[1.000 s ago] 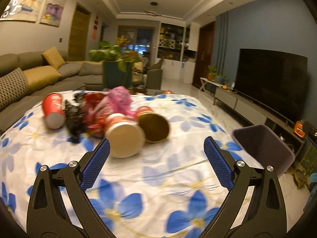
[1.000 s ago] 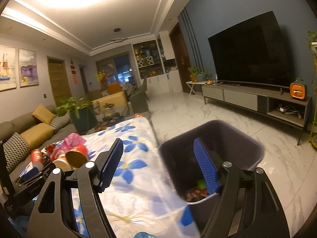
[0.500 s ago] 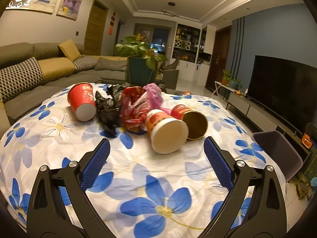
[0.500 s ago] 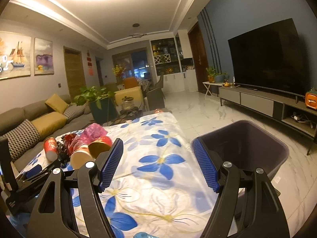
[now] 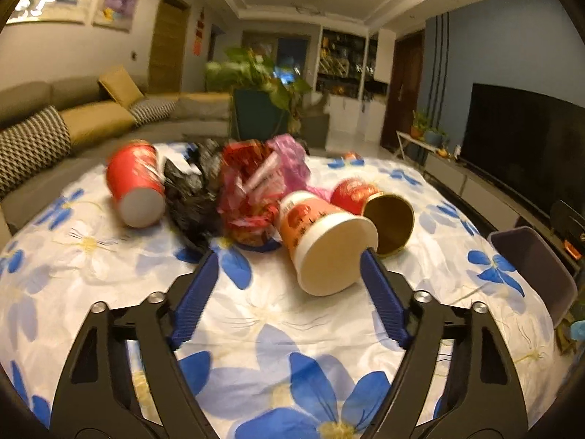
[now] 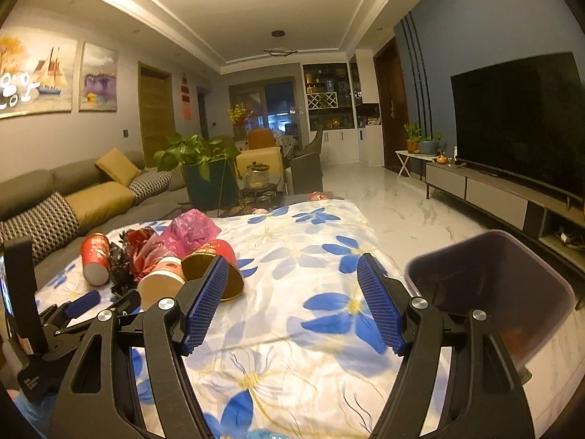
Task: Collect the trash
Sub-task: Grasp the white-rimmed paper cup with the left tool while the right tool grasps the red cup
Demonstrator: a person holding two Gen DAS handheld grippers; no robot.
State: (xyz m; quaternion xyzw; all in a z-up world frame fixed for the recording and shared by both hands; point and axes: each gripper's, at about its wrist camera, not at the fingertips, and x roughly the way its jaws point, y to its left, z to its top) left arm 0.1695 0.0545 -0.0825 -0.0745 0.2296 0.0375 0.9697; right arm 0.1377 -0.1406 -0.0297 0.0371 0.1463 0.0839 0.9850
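Trash pile (image 5: 252, 197) of tipped paper cups and crumpled wrappers sits far-left on blue-flowered tablecloth (image 5: 278, 333). Left gripper (image 5: 289, 278) spread wide, lined up on near orange-white paper cup (image 5: 325, 241). Right gripper (image 6: 292, 292) released, empty, near dark plastic bin (image 6: 490, 292) at right for drops.

- Desk (image 5: 329, 329) cloth: white with blue flowers, yellow centres.
- Left claw (image 5: 289, 259) and right claw (image 6: 292, 267): black frames, blue ribbed pads.
- Cup (image 5: 321, 241): orange-red, cream bottom.
- Bin (image 6: 490, 292): dark purple-grey.
- Bags: black (image 5: 190, 197), red (image 5: 248, 197), pink (image 5: 289, 164).
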